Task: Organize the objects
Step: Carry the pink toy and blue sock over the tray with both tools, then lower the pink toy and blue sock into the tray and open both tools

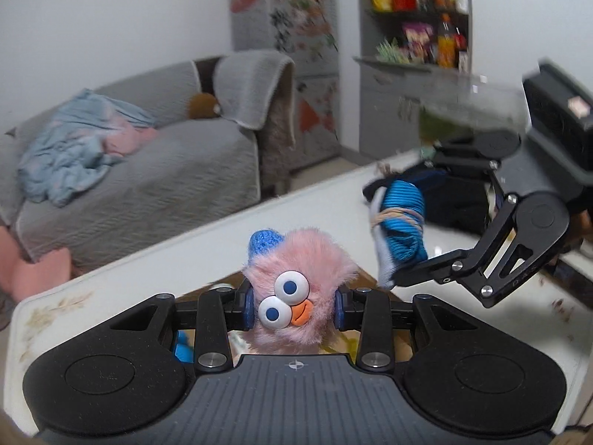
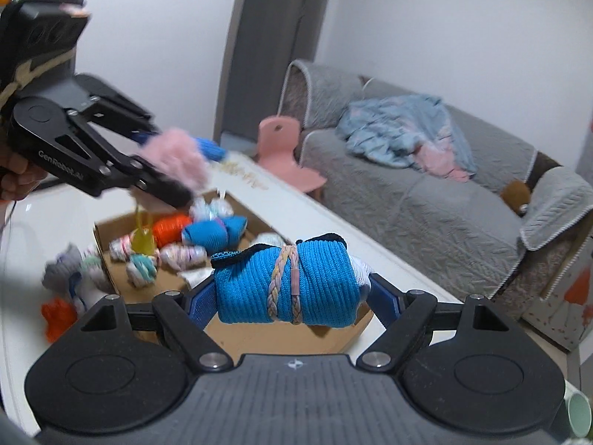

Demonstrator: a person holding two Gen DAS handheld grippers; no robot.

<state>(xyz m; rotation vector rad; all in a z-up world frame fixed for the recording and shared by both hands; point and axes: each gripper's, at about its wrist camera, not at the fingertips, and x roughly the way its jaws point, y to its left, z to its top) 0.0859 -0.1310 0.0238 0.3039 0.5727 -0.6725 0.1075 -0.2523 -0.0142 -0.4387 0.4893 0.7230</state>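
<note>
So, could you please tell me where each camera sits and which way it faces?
Left wrist: on the left tool, facing the sofa; it grips a pink plush toy, right tool at right.
Right wrist: on the right tool gripping a blue sock roll, facing the cardboard box; a hand shows.
Shared: both tools, toy, roll, sofa.

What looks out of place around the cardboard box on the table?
A few rolled bundles and an orange one lie on the white table outside the cardboard box, beside its left wall, while similar rolls sit inside. Nothing looks spilled or damaged.
</note>
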